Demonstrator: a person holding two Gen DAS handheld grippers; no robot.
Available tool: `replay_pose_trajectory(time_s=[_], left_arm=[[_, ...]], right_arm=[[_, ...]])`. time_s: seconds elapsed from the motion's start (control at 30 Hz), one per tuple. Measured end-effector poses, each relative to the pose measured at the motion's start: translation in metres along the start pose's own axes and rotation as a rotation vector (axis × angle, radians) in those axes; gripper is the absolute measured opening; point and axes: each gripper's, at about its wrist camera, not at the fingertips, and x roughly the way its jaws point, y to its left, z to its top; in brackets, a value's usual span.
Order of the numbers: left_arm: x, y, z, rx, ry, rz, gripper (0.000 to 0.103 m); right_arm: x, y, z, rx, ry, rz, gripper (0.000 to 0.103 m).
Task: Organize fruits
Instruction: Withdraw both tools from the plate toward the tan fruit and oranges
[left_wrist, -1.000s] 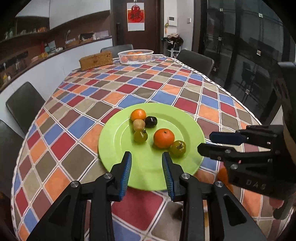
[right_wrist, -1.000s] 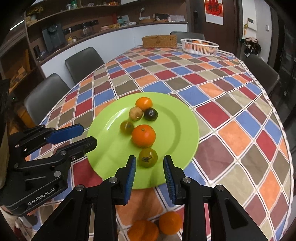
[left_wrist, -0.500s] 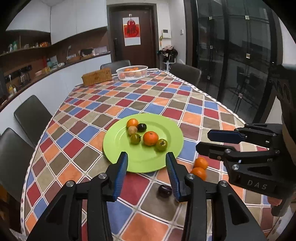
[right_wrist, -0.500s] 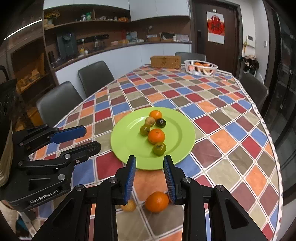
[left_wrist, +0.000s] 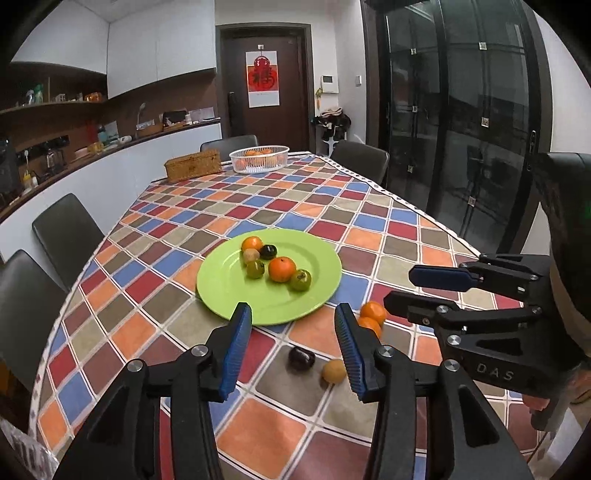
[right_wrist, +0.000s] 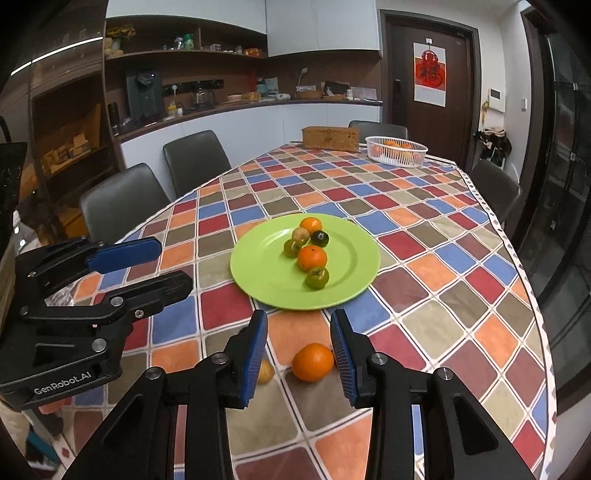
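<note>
The jaws of both grippers are spread wide and they pinch nothing and touch nothing. The left gripper (left_wrist: 291, 341) hangs above the near part of the counter (left_wrist: 258, 435), and between its jaws one sees a dark plum (left_wrist: 301, 358) and a small yellow-brown fruit (left_wrist: 334, 371) lying on the cloth. The right gripper (right_wrist: 299, 347) hangs over a loose orange (right_wrist: 313, 361), which sits on the cloth just in front of its opening, not between the pads.

The green plate (left_wrist: 221, 291) stands in the middle of the counter, and six fruits lie on it in a short row. I judge it is the place where the fruits are gathered, so the loose ones near the edge are not yet done. Two more oranges (left_wrist: 373, 312) lie just beside the plate, on its right side in the left wrist view.

The wide opening probably prepares the next pick, and the orange seems the nearest target for the right gripper. Round fruits may roll if a pad pushes them.
</note>
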Motion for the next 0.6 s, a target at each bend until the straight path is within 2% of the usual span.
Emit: replay_pose_trajectory(time_s=[0.23,0.43,0.6], left_arm=[[0.005,-0.004,-0.019,-0.02,-0.001,-0.024,0.046],[0.009,-0.009,-0.029,0.003,-0.012,-0.043,0.046],[0.014,-0.015,-0.039,0.025,-0.009,-0.065,0.046]], right_arm=[[0.007,-0.003,-0.015,-0.008,0.006,0.006,0.036],[0.015,-0.001,-0.027,-0.053,0.017,-0.006,0.036],[0.021,-0.001,-0.034,-0.057,0.021,0.015,0.036]])
